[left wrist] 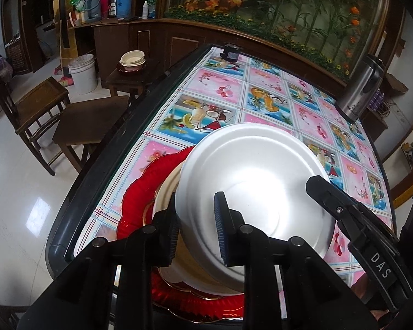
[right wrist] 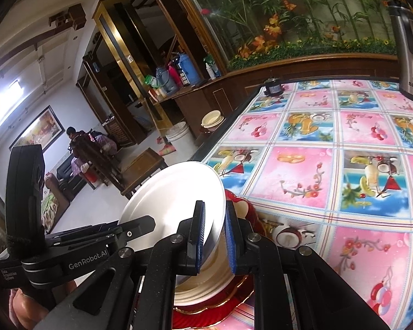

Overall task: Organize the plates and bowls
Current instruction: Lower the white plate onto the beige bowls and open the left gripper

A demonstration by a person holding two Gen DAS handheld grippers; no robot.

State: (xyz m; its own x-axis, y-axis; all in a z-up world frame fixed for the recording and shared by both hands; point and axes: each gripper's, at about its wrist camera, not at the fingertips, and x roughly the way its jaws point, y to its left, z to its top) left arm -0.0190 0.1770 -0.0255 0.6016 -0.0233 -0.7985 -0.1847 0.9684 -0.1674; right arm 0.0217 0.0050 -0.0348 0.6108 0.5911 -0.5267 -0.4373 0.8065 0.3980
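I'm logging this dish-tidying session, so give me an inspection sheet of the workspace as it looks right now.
Surface: table under a fruit-print cloth.
Job's things: white bowl tilted over a cream bowl on a red plate; more bowls on a side stool.
Clutter: steel flask, small dark gadget at the far edge.
Grippers: left gripper and right gripper each clamp the white bowl's rim, on opposite sides.
Cables: nothing seen.
Surroundings: wooden chairs, white bucket, planter wall, a person seated far off.
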